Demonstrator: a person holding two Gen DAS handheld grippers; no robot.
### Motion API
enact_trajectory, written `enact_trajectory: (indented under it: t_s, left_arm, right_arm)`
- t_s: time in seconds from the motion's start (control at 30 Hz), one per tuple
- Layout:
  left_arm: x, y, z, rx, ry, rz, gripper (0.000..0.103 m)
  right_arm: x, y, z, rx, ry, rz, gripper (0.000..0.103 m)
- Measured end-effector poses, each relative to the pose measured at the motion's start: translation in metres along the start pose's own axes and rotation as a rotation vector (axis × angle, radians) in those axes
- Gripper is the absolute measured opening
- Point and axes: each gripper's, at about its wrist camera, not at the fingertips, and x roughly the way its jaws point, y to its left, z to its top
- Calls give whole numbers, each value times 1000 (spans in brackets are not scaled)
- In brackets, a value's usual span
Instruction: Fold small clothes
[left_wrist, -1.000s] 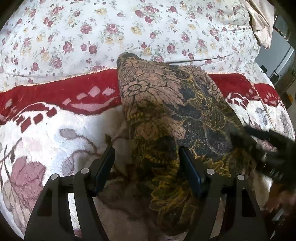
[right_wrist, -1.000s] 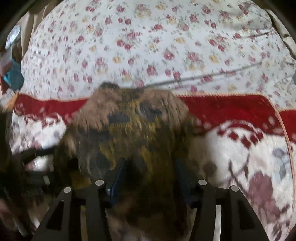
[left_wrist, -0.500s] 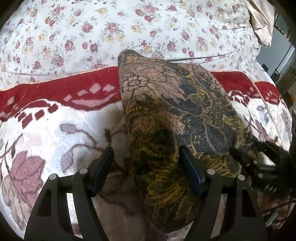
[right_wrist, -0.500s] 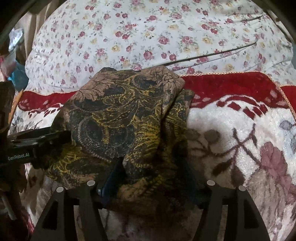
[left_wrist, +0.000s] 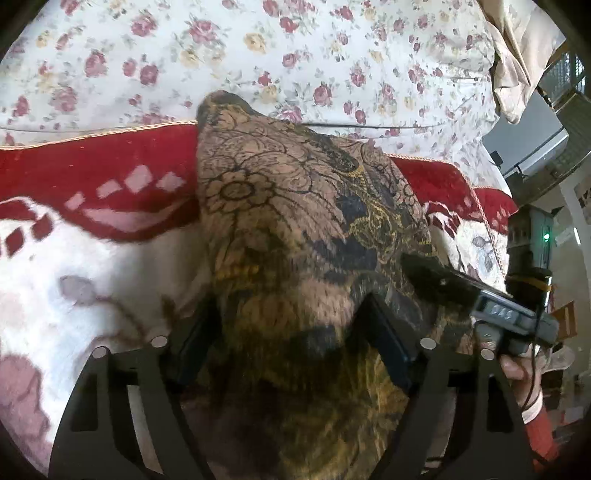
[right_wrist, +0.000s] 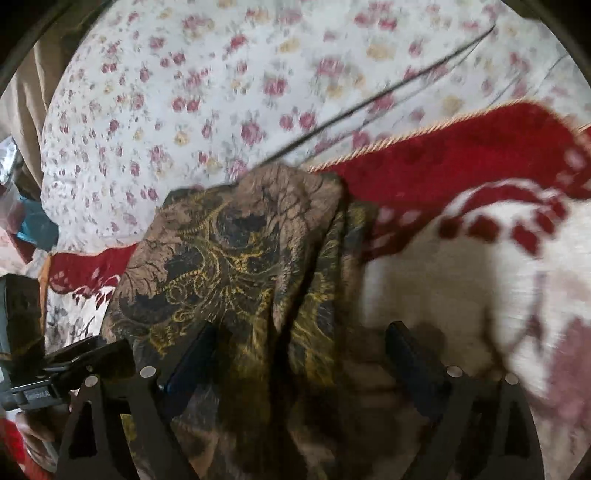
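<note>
- One garment (left_wrist: 295, 236), brown-tan cloth with black floral linework and yellow-gold print, lies folded into a rough wedge on a blanket (left_wrist: 92, 258), white plush with a red border band, next to a rose-print sheet (left_wrist: 258, 48).
- Far corner of the garment reaches over the red band to the sheet's edge; right view shows a lengthwise fold ridge with darker gold-patterned layers along the right side.
- Left tongs (left_wrist: 291, 332): jaws apart and just been widening, cloth between them, pads not visibly pressing.
- Right tongs (right_wrist: 299, 354): jaws wide apart, just been opening fast, cloth lies loose between the fingers, right finger (right_wrist: 410, 350) stands clear of it.
- Near end of the garment is cut off under both tongs frames, dark and blurred.
- Right view is motion-smeared; blanket pattern hard to read.
- Person's hand (left_wrist: 517, 373) at the right edge is half hidden behind the other tongs' body.
</note>
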Motion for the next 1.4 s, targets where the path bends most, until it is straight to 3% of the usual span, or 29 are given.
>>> enact_trajectory:
  t_s: [0.33, 0.4, 0.5, 0.57, 0.67, 0.9, 1.0, 1.13, 1.2, 1.27, 1.4]
  left_arm:
    - [7, -3, 3, 23, -2, 21, 82]
    - [7, -4, 2, 31, -10, 25, 82]
    - [6, -7, 0, 48, -27, 10, 71]
    - [2, -8, -2, 55, -44, 1, 51]
    - [-10, -7, -2, 38, -65, -30, 36]
    - [-70, -11, -26, 60, -120, -34, 34]
    - [-107, -6, -56, 84, -130, 12, 34]
    - [-125, 15, -106, 52, -71, 88, 35]
    - [-121, 32, -123, 20, -26, 123, 39]
    - [-126, 42, -133, -12, -38, 139, 51]
    - [-147, 36, -130, -8, -120, 208, 52]
  right_arm:
    - [6, 11, 5, -24, -20, -4, 89]
    - [5, 13, 6, -34, -29, 33, 68]
    - [2, 23, 5, -74, -51, 12, 52]
    - [-3, 28, 5, -87, -71, 3, 38]
    - [-14, 36, 6, -104, -96, -1, 28]
    - [-49, 75, -5, -159, -104, 69, 27]
    - [-61, 93, -25, -166, -79, 141, 27]
    - [-52, 107, -71, -148, 47, 218, 30]
    - [-47, 103, -86, -150, 100, 145, 38]
    - [-57, 96, -89, -146, 77, 127, 42]
    - [-97, 101, -71, -155, -53, 106, 42]
